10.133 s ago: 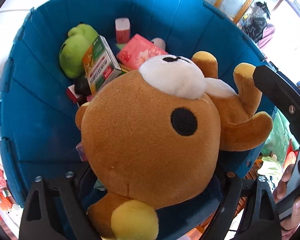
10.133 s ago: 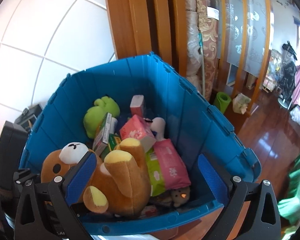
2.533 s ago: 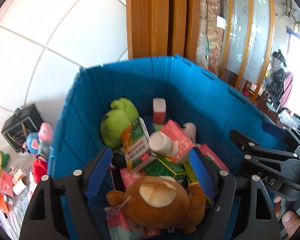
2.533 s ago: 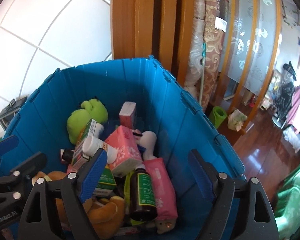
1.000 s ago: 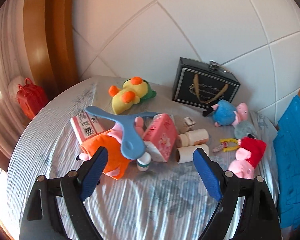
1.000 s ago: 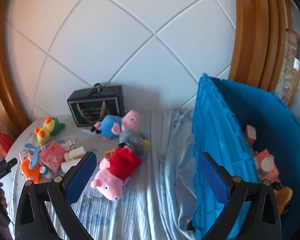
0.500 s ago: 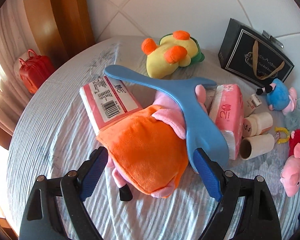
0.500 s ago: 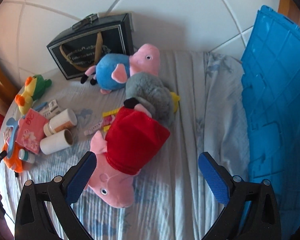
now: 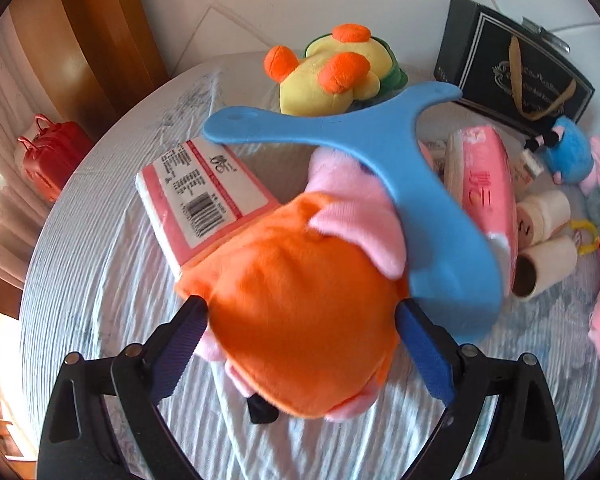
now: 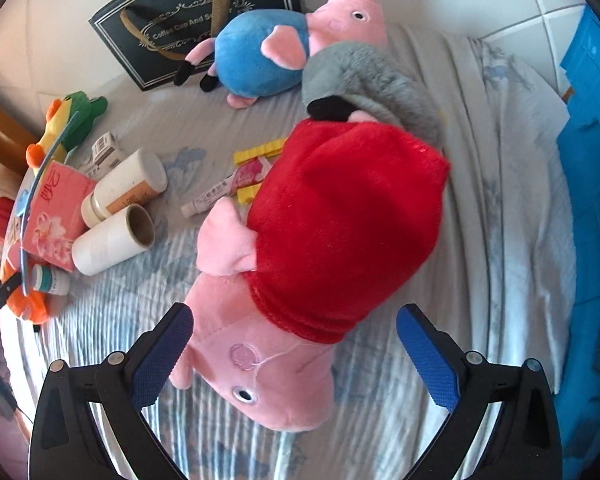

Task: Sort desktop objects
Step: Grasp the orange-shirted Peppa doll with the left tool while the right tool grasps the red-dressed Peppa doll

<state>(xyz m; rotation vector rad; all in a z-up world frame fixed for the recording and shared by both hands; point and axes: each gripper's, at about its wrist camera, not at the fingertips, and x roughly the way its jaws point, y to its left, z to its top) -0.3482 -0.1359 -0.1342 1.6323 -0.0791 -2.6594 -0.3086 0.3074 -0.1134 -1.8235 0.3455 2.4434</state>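
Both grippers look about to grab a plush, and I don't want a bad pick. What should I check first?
1. Left gripper straddles the orange-dressed pig plush: ok; jaws opening.
2. Blue hanger clear of that plush: not ok, it lies across it.
3. Right gripper straddles the red-dressed pig plush: ok.
4. Right fingers touching it: cannot tell.
5. Blue crate beside the table: ok.

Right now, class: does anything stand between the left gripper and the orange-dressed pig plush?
Nothing visible blocks the left gripper; its opening jaws already flank the orange-dressed pig plush. A blue hanger lies across the plush's upper part.
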